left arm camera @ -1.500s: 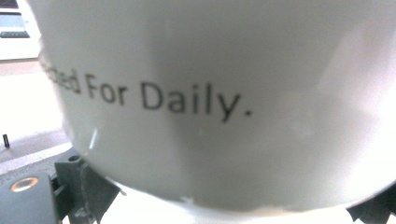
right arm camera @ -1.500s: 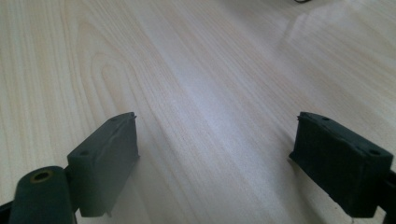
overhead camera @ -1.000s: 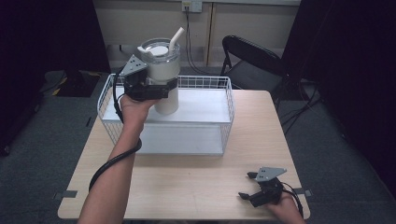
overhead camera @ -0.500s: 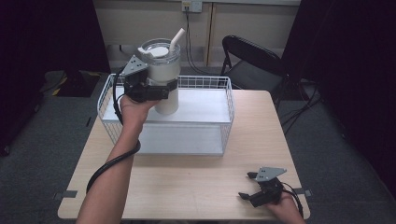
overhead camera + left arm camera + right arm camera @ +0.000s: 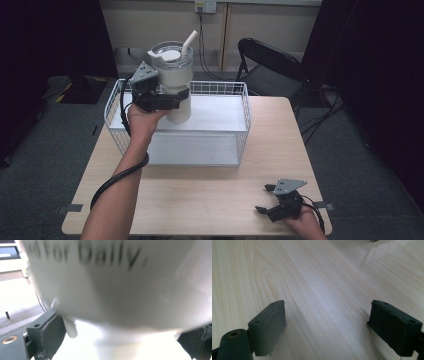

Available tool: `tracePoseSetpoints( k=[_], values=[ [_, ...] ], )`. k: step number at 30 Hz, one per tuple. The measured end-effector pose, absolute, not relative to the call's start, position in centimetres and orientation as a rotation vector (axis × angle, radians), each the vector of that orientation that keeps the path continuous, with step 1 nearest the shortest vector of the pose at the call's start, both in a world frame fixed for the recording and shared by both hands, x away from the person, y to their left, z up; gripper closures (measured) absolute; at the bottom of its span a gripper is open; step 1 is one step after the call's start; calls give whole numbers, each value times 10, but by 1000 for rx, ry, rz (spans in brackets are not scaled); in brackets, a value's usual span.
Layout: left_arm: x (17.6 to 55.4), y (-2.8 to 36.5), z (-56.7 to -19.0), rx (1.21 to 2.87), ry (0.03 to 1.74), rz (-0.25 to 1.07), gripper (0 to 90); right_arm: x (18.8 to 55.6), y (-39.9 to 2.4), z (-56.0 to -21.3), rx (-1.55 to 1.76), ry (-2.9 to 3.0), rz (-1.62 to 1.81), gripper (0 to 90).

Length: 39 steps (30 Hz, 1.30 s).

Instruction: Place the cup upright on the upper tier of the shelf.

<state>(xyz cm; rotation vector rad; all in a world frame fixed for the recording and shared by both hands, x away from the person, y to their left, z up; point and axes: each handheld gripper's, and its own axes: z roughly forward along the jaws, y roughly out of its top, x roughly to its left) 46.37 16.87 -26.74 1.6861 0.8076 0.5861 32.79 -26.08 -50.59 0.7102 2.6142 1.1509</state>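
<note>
A white tumbler [image 5: 174, 85] with a clear lid and a white straw hangs upright over the left part of the white wire basket [image 5: 240, 125]. My left gripper [image 5: 172, 100] is shut on its narrower lower body, the jaws on either side. Up close the tumbler [image 5: 120, 290] shows blurred black lettering, with one black pad [image 5: 51, 335] at its left and another at the lower right. My right gripper [image 5: 265, 199] lies low on the wooden table [image 5: 200, 195] at the front right, open, and between its pads [image 5: 270, 325] is bare wood.
The basket stands on the far half of the table and has a white floor. A black folding chair [image 5: 270, 65] is behind the table's far right corner. A black cable [image 5: 115, 182] hangs along the left forearm. Dark carpet surrounds the table.
The tumbler and my left gripper have held almost still above the basket, perhaps a touch lower. The right gripper has not moved.
</note>
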Motion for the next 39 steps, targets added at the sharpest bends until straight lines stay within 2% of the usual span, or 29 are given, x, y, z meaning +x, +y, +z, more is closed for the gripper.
tracePoseSetpoints(
  k=[22,39],
  values=[
    [455,178,-278,1717,857,523,87,328,-261,-506,711,2614,1152,135],
    [427,204,-287,1709,849,507,121,328,-261,-506,715,2612,1149,135]
  ],
)
